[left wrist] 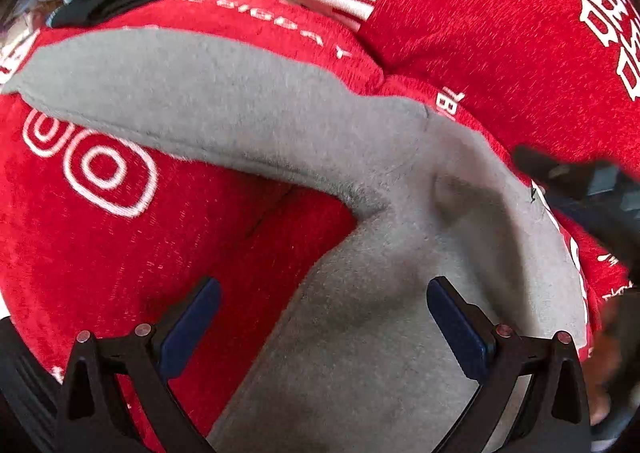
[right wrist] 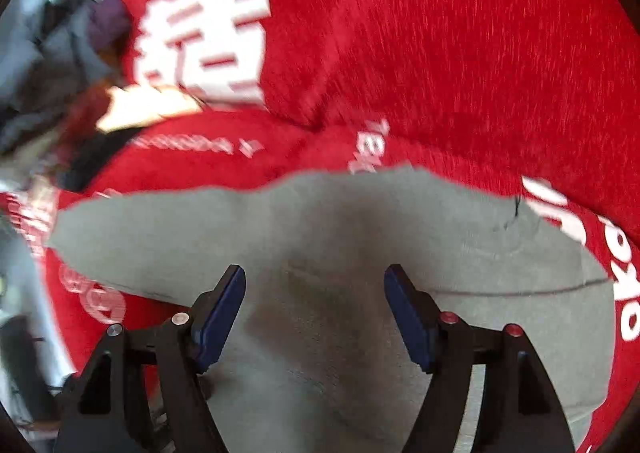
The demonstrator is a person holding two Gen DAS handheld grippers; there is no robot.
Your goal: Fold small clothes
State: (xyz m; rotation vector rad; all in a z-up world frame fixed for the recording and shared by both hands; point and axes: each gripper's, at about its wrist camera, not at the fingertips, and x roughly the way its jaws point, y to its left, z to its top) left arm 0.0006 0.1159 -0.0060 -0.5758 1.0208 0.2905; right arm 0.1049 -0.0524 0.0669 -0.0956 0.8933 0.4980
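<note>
Here, a small grey garment [left wrist: 320,181] is seen lying on a red cloth printed with white lettering [left wrist: 500,33], filling the centre and lower half of both wrist views — one long limb of it stretches toward the upper left of the left wrist frame, and a seam is visible across its lower right in the right wrist frame. The left gripper [left wrist: 324,325] is held over the garment with its jaws wide apart; nothing is pinched between the blue pads [left wrist: 192,329]. The right gripper [right wrist: 316,313] is likewise shown spread open above the grey fabric, empty.

A fold has not yet been made, it is judged. Trouble could come from the soft red cloth beneath: if a pad is driven too deep, the red layer may be caught together with the grey one and dragged into the fold. The left pad in the left wrist view already stands over red rather than grey, so a bite there could miss the garment's edge altogether.

Writing on the red cloth is mostly blurred. Large white characters can be made out at the upper left of the right wrist frame, concentric rounded-square logos [left wrist: 108,169] at the left of the left wrist frame, and letters resembling "oko" at the right edge of the right wrist view — nothing more can be read with confidence.
</note>
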